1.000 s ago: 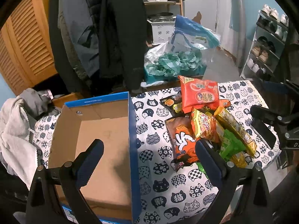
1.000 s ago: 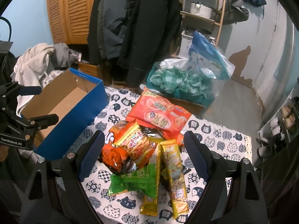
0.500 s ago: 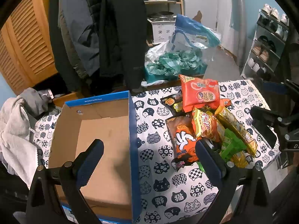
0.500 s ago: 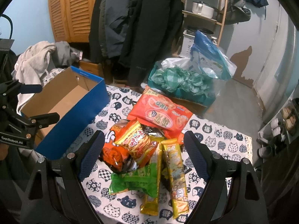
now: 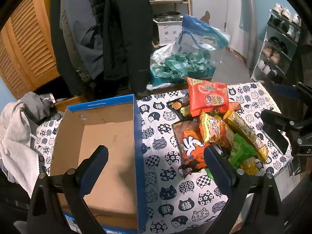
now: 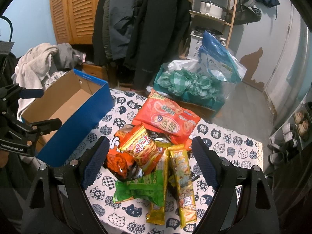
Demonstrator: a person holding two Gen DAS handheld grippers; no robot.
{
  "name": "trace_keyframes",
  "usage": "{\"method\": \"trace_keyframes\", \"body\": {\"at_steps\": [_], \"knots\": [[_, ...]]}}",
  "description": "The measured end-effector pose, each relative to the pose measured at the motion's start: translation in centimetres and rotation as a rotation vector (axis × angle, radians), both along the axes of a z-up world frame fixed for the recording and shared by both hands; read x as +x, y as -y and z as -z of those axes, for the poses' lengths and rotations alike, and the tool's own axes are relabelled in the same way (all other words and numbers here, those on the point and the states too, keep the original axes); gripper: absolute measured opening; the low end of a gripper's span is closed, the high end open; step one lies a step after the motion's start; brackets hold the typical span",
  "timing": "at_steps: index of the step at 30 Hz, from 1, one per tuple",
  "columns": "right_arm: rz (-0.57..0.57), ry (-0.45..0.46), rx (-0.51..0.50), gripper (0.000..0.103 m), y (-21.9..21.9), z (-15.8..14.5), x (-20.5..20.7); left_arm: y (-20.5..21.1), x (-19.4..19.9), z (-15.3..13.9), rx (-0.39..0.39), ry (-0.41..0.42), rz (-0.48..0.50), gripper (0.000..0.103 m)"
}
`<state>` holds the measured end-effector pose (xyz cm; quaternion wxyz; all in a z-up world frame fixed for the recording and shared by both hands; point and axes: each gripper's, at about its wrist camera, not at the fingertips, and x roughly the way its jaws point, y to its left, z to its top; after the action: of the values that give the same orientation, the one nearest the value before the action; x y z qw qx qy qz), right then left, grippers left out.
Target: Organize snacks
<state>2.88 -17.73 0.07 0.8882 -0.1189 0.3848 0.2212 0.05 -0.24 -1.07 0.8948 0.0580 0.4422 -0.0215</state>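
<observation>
A: Where are the snacks?

B: They lie in one heap on the surface (image 5: 165,177), which has a cloth with a cat pattern. The big red bag (image 6: 167,120) is at the far side of the heap. In front of it an orange bag (image 6: 141,147) rests on top of a darker orange bag (image 5: 192,148). A green bag (image 6: 141,187) and two long yellow packs (image 6: 182,177) are at the near side. A small dark pack (image 5: 178,106) lies just beside the red bag, toward the box.

A: And the box?

B: The box (image 5: 137,128) is blue outside and brown inside. It stands on the same surface, beside the heap but not touching it, and nothing lies in it.

A: What do the grippers hold?

B: Nothing. The left gripper (image 5: 156,165) has its jaws wide apart; one finger is above the box, the other above the edge of the heap. The right gripper (image 6: 150,159) also has its jaws wide apart, and it hangs over the heap with the orange bag and the yellow packs between the fingers.

A: What is behind the surface?

B: Dark coats (image 6: 140,19) hang there, and a gray blanket (image 5: 17,136) lies beside the box.
</observation>
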Motion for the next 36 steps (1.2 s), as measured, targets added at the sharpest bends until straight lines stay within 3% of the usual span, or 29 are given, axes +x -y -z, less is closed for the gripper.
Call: {"method": "trace_keyframes", "body": {"at_steps": [36], "knots": [[-0.002,-0.004,-0.007,0.085,-0.12,0.49,-0.16,0.00,-0.07,0.28,0.001,-0.006,0.002,0.100]]}}
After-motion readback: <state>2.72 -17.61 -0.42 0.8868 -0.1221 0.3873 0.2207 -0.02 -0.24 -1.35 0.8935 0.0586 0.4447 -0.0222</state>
